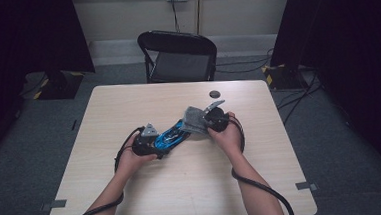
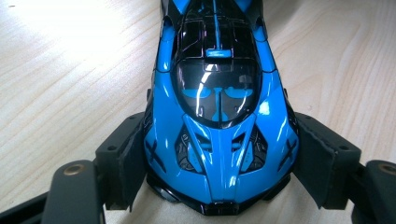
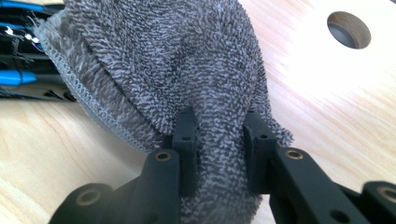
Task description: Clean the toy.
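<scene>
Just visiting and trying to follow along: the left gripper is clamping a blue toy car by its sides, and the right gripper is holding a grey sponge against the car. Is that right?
Nearly. The right gripper holds a grey terry cloth, not a sponge; the right gripper view shows its looped pile and stitched hem bunched between the jaws. The rest stands: the left gripper clamps the blue toy car by its sides.

The high view looks forward and down over the whole tabletop (image 1: 193,187). Each gripper view sits close above it, looking along its own tongs; both share the blue car (image 2: 219,121) with the high view.
</scene>
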Tool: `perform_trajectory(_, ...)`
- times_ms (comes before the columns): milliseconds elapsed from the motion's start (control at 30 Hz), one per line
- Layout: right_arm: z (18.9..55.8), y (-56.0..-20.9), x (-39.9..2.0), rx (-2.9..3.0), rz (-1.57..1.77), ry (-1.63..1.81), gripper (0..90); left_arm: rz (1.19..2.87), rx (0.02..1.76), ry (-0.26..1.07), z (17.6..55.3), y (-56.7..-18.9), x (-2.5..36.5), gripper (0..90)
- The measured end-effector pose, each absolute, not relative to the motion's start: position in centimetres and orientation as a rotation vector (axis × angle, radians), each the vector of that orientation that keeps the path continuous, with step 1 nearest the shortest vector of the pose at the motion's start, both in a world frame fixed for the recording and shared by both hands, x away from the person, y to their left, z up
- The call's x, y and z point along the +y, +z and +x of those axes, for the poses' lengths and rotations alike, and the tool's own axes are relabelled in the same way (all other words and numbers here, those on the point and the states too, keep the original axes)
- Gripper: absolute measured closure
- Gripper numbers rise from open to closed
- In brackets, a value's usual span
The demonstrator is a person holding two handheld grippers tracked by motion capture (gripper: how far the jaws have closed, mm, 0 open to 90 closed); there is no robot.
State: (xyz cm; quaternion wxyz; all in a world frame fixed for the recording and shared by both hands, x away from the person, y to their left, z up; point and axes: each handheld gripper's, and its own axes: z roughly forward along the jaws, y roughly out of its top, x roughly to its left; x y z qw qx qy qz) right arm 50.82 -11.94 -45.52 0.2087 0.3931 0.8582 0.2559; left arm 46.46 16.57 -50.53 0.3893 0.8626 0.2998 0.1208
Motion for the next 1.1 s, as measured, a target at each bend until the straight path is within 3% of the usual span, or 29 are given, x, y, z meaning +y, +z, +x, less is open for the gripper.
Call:
perform_trajectory(733,49.5,-45.8,-15.1,2.367,1.126,0.71,71.0,2.189,0.773,0.317,46.3,-50.5,16.6,25.2)
perform_trajectory(1100,47.7,-44.9,-16.3,2.357,1.106,0.752,71.0,2.198,0.818,0.301,46.5,-50.3,16.9,17.4)
